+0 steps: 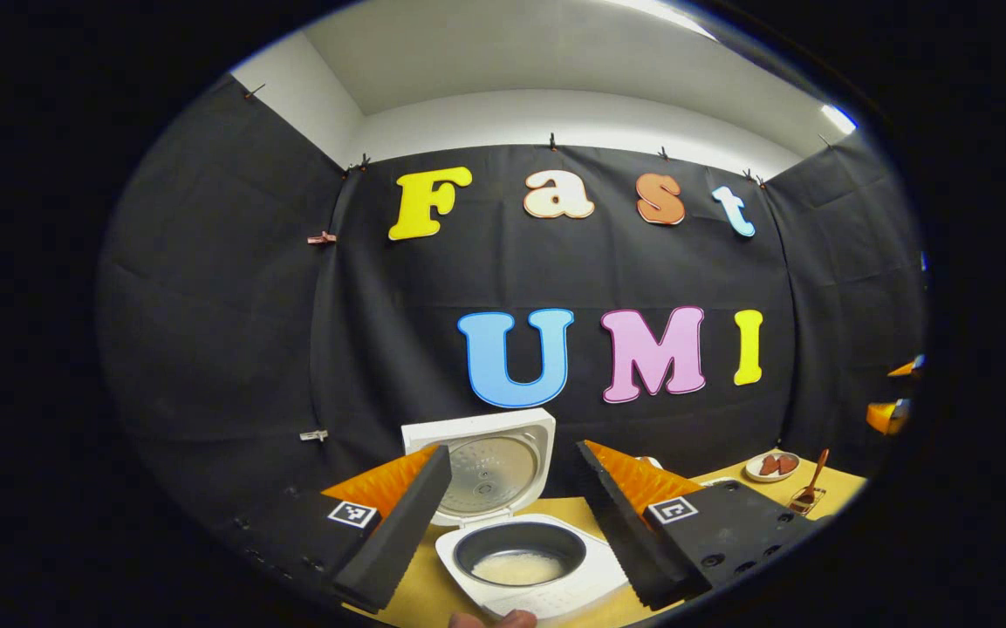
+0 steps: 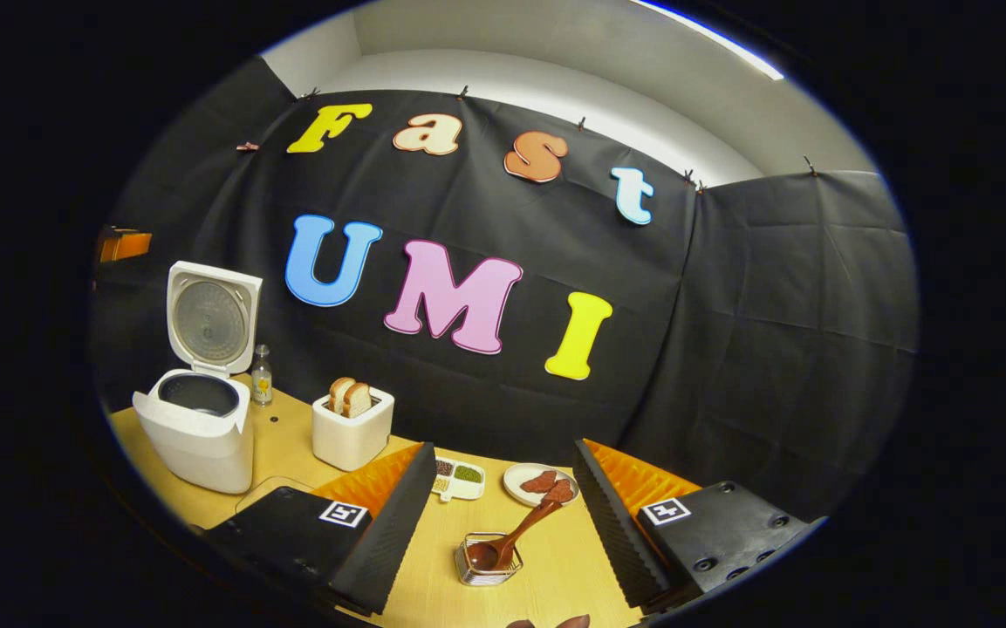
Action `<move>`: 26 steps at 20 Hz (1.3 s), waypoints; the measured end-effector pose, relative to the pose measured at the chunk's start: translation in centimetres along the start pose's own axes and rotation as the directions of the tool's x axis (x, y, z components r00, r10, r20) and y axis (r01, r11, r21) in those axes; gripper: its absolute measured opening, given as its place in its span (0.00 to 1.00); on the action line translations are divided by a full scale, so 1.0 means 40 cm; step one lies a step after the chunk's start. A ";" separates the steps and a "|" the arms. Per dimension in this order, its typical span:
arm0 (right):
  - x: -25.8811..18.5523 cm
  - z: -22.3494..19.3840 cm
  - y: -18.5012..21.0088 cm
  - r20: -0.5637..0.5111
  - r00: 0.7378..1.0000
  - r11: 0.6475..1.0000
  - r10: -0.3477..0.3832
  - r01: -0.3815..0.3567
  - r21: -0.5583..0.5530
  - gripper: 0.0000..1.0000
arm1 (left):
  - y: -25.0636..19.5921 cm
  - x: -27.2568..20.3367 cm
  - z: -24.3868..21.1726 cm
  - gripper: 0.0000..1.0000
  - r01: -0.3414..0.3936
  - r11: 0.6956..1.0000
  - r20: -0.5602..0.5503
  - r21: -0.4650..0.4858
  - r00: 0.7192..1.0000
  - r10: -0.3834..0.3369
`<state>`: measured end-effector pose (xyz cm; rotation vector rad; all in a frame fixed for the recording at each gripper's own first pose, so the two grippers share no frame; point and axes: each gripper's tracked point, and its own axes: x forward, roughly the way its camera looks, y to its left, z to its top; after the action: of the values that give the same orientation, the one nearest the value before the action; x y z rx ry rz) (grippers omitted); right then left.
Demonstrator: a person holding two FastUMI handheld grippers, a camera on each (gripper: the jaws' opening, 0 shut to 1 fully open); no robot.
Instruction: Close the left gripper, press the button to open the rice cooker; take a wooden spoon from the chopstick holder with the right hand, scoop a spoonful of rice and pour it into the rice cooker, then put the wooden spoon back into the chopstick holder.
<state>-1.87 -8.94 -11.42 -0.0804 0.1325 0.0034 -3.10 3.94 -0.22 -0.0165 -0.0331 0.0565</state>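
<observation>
The white rice cooker (image 1: 520, 558) sits on the yellow wooden surface (image 2: 555, 567) with its lid up and white rice (image 1: 517, 569) in its dark pot. The left gripper (image 1: 511, 515) hangs above it, jaws spread wide. The right gripper (image 2: 498, 515) has jaws spread too, over the brown wooden spoon (image 2: 511, 536) resting in the small wire chopstick holder (image 2: 487, 563).

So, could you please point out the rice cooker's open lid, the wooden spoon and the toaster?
rice cooker lid (image 2: 211, 318), right gripper view, on its inner plate.
wooden spoon (image 2: 527, 526), right gripper view, mid-handle.
toaster (image 2: 350, 440), right gripper view, on its front wall.
</observation>
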 end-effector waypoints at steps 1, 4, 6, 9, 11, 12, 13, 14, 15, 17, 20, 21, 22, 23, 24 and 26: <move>0.009 -0.028 -0.015 -0.017 1.000 1.000 0.008 -0.008 0.003 0.98 | -0.003 -0.019 -0.004 0.97 -0.014 1.000 -0.007 0.003 1.000 0.014; 0.033 -0.114 -0.056 -0.069 0.997 0.999 0.024 -0.021 0.035 0.98 | -0.031 -0.075 -0.003 0.97 -0.024 1.000 -0.009 0.009 1.000 0.024; 0.053 -0.171 -0.082 -0.100 0.994 0.998 0.031 -0.025 0.064 0.98 | -0.042 -0.108 -0.014 0.97 -0.042 0.999 -0.017 0.010 0.999 0.042; 0.091 -0.249 -0.106 -0.139 0.989 0.991 0.051 -0.033 0.129 0.98 | -0.061 -0.141 -0.040 0.97 -0.066 0.998 -0.043 -0.009 0.997 0.065; 0.117 -0.308 -0.114 -0.173 0.983 0.985 0.068 -0.039 0.169 0.98 | -0.064 -0.157 -0.047 0.97 -0.082 0.997 -0.051 -0.010 0.995 0.082; 0.131 -0.333 -0.113 -0.187 0.979 0.982 0.079 -0.044 0.185 0.98 | -0.066 -0.165 -0.047 0.97 -0.089 0.996 -0.051 -0.009 0.995 0.088; 0.144 -0.356 -0.111 -0.200 0.975 0.978 0.092 -0.051 0.202 0.98 | -0.072 -0.171 -0.049 0.97 -0.090 0.996 -0.051 -0.010 0.995 0.089; 0.156 -0.380 -0.108 -0.216 0.971 0.974 0.105 -0.057 0.218 0.98 | -0.080 -0.176 -0.048 0.97 -0.087 0.996 -0.053 -0.011 0.995 0.086; 0.170 -0.405 -0.107 -0.230 0.966 0.971 0.117 -0.062 0.231 0.98 | -0.083 -0.182 -0.049 0.97 -0.089 0.996 -0.053 -0.010 0.995 0.089; 0.197 -0.442 -0.093 -0.251 0.956 0.960 0.152 -0.082 0.268 0.98 | -0.081 -0.192 -0.043 0.97 -0.099 0.995 -0.052 0.000 0.994 0.099; 0.237 -0.488 -0.073 -0.276 0.942 0.948 0.192 -0.105 0.301 0.98 | -0.082 -0.209 -0.040 0.97 -0.114 0.993 -0.054 0.010 0.992 0.114; 0.251 -0.503 -0.069 -0.282 0.939 0.946 0.195 -0.105 0.307 0.98 | -0.086 -0.214 -0.044 0.97 -0.116 0.993 -0.059 0.009 0.991 0.117; 0.265 -0.516 -0.066 -0.290 0.935 0.942 0.204 -0.107 0.318 0.98 | -0.087 -0.219 -0.044 0.97 -0.121 0.993 -0.060 0.010 0.991 0.122; 0.279 -0.529 -0.058 -0.296 0.930 0.936 0.216 -0.112 0.333 0.98 | -0.085 -0.224 -0.045 0.97 -0.129 0.992 -0.060 0.013 0.990 0.130; 0.290 -0.543 -0.049 -0.302 0.925 0.930 0.230 -0.117 0.349 0.99 | -0.082 -0.227 -0.045 0.97 -0.138 0.990 -0.063 0.016 0.988 0.139; 0.316 -0.564 -0.043 -0.308 0.919 0.918 0.245 -0.118 0.378 0.97 | -0.083 -0.232 -0.055 0.97 -0.150 0.988 -0.075 0.021 0.986 0.151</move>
<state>7.70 -12.47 -35.23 0.2958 0.4970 0.1558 -12.11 0.06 -2.67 -0.0060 0.0454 0.2074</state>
